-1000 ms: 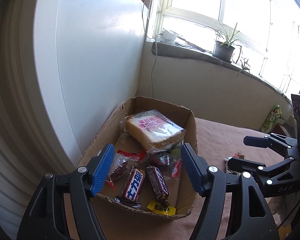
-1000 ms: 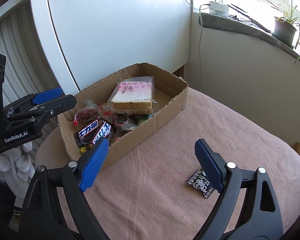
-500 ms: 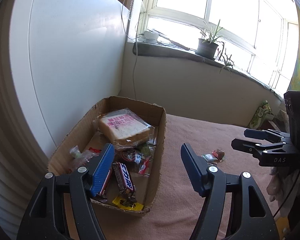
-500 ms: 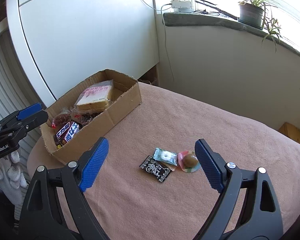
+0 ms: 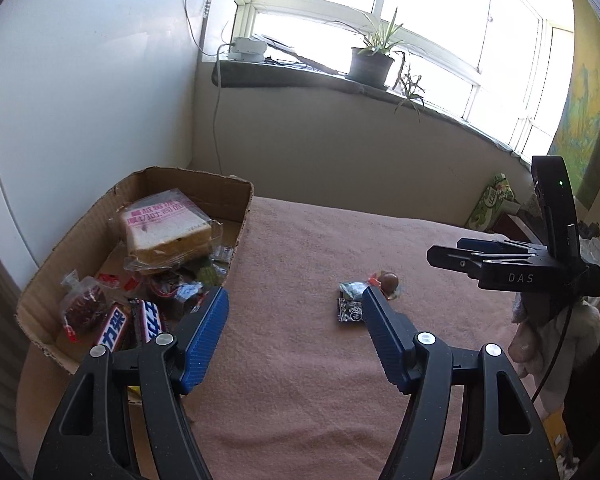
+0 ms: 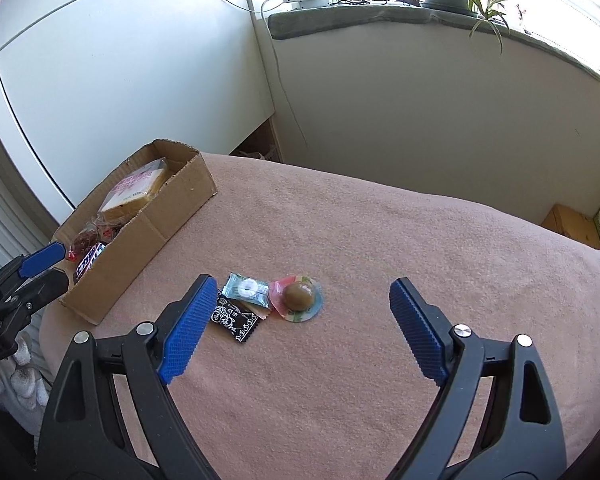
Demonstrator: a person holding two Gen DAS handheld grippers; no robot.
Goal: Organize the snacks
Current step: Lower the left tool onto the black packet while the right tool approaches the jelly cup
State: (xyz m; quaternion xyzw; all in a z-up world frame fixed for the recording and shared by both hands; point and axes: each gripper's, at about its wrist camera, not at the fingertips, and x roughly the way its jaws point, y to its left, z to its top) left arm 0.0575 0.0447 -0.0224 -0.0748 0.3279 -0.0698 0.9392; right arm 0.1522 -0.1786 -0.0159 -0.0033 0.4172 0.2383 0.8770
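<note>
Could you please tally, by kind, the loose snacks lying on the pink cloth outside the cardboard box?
Black sachet: 1
Light blue wrapped candy: 1
Round jelly cup with brown centre: 1
Total: 3, lying close together on the pink cloth, apart from the cardboard box.

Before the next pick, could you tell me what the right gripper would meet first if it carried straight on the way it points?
Probably the jelly cup: it lies between the open right gripper fingers, just ahead. The blue candy and black packet sit nearer its left finger. Depth is hard to judge.
</note>
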